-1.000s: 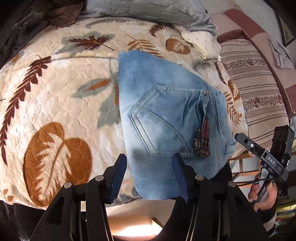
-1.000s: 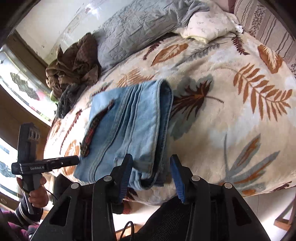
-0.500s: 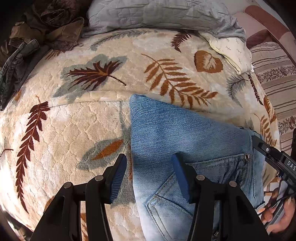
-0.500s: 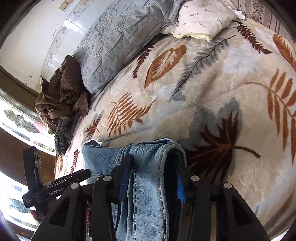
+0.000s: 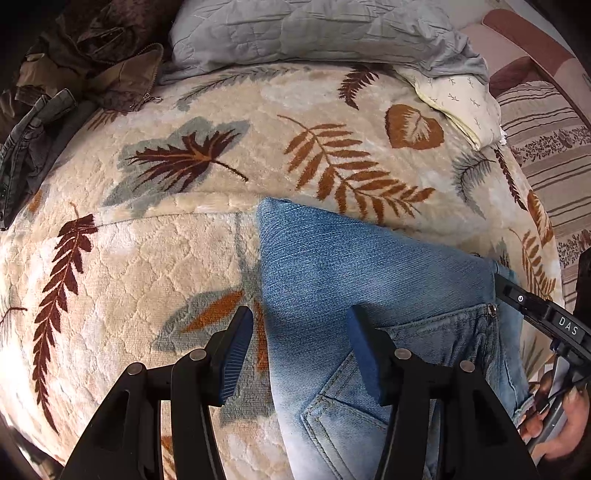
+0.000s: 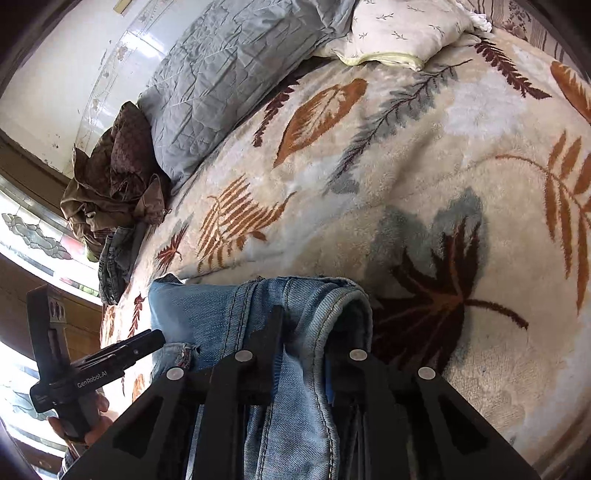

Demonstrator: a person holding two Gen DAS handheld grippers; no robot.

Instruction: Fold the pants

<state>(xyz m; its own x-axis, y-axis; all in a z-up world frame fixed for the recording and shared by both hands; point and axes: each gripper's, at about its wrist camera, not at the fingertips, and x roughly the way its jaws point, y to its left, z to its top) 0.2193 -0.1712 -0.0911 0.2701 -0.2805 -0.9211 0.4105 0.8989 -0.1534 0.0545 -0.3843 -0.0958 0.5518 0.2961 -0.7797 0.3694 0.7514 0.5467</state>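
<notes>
Folded light-blue jeans (image 5: 362, 280) lie on the leaf-patterned blanket (image 5: 147, 251), back pocket up. My left gripper (image 5: 301, 350) is open, its fingers standing over the jeans' left folded edge, holding nothing. In the right wrist view the jeans (image 6: 306, 314) show as a thick folded stack. My right gripper (image 6: 303, 350) is shut on the jeans' folded edge, denim bulging between its fingers. The right gripper's body (image 5: 543, 317) shows at the left wrist view's right edge, and the left gripper's body (image 6: 92, 365) at the right wrist view's left.
A grey quilted pillow (image 5: 314, 33) and a small cream pillow (image 5: 461, 99) lie at the bed's head. A pile of brown and dark clothes (image 5: 74, 66) sits at the far left corner. A striped cover (image 5: 546, 147) lies to the right.
Both grippers moved forward onto the jeans. The right gripper, open a second ago, closed on the folded edge. The left gripper stayed open.
</notes>
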